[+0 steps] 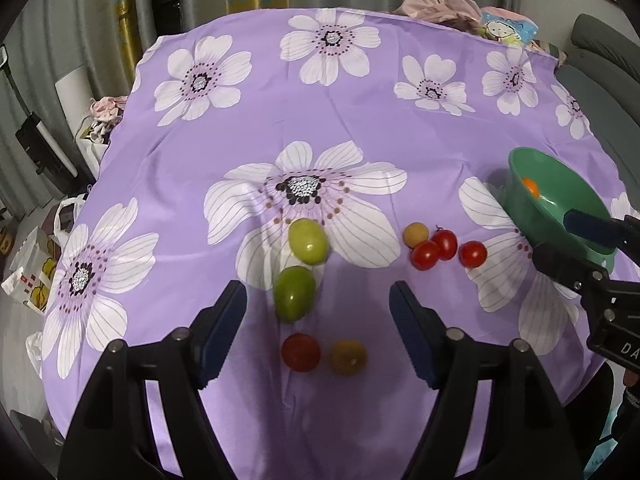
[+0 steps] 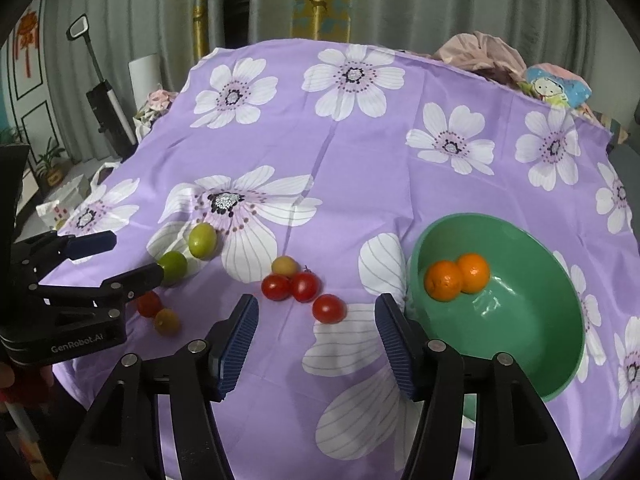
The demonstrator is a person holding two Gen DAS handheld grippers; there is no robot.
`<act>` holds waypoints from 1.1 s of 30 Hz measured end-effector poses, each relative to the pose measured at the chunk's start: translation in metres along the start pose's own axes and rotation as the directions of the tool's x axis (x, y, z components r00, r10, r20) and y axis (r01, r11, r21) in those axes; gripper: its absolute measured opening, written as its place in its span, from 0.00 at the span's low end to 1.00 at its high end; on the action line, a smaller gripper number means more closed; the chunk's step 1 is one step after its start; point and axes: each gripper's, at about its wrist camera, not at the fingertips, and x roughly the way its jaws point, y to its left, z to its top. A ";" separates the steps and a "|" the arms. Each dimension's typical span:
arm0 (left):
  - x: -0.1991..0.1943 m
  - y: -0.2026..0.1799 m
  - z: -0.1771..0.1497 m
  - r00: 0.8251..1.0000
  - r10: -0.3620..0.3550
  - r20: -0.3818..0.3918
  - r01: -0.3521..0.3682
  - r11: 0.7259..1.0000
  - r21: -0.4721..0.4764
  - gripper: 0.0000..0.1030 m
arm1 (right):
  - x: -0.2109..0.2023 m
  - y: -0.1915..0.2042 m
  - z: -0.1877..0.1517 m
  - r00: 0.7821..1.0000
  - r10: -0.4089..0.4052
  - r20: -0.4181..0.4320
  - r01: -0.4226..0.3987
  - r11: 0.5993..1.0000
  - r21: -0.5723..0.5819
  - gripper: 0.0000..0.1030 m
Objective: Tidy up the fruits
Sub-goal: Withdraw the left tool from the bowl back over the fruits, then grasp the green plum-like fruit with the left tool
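My left gripper [image 1: 318,296] is open above the purple flowered cloth. Below its tips lie a green fruit [image 1: 295,294], a red tomato [image 1: 301,352] and a yellowish one [image 1: 349,357]; a second green fruit [image 1: 309,241] lies just beyond. My right gripper [image 2: 317,308] is also open, low over a red tomato [image 2: 329,308], with nothing pressed between the pads. Two more red tomatoes [image 2: 290,286] and a pale yellow one [image 2: 284,266] sit just past it. To its right, a green bowl [image 2: 520,340] holds two oranges [image 2: 458,280].
The round table's cloth [image 1: 360,120] falls away at every edge. Crumpled clothes and a cartoon-print pouch [image 2: 556,90] lie at the far right rim. Bags [image 1: 32,272] stand on the floor to the left. Curtains hang behind.
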 end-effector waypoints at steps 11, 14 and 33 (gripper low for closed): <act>0.004 0.008 -0.001 1.000 -0.010 -0.014 0.010 1.000 -0.001 0.73 | 0.006 0.009 0.004 1.000 -0.013 -0.012 0.012 1.000 -0.020 0.61; 0.006 0.009 -0.001 1.000 -0.014 -0.021 0.014 1.000 -0.004 0.73 | 0.007 0.011 0.005 1.000 -0.018 -0.017 0.018 1.000 -0.023 0.62; 0.015 0.040 -0.005 0.993 -0.112 -0.038 0.109 0.992 -0.070 0.74 | 0.032 0.022 0.007 0.994 0.054 -0.099 -0.058 0.998 -0.034 0.64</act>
